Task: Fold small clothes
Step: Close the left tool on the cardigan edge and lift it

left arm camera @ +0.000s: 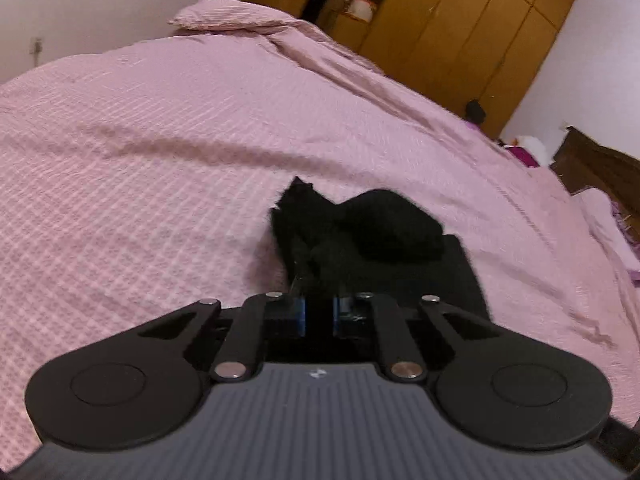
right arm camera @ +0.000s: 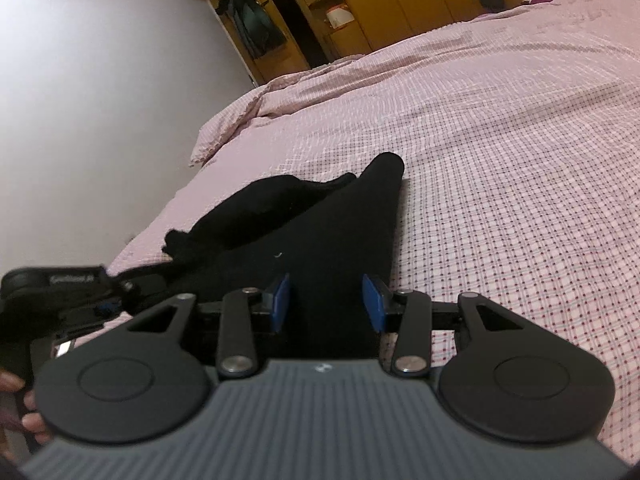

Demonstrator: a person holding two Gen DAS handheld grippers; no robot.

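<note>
A: Start close in. What are the tongs doing?

B: The left gripper (left arm camera: 319, 312) has its jaws drawn almost together on the near edge of the black garment (left arm camera: 360, 240). In the right wrist view, the right gripper (right arm camera: 326, 300) stands at a middling width, its blue pads (right arm camera: 280, 300) on either side of a raised ridge of the same cloth; whether they press it, I cannot tell.

A: Which way does the garment run?

B: In the right wrist view its long axis runs from near to far, narrowing to a rounded fold at the far end, which leans slightly right. A crumpled part spreads off to the left.

A: How many pieces?

B: One black garment, as far as I can tell; it is so dark that seams and layers are lost. Two grippers, with the left one showing blurred at the left edge of the right wrist view.

A: And beyond?

B: It lies on one pink checked bedspread (left arm camera: 160, 160). A pillow (left arm camera: 228, 16) sits at the far end, then a wooden wardrobe (left arm camera: 460, 32), cut off by the frame.
</note>
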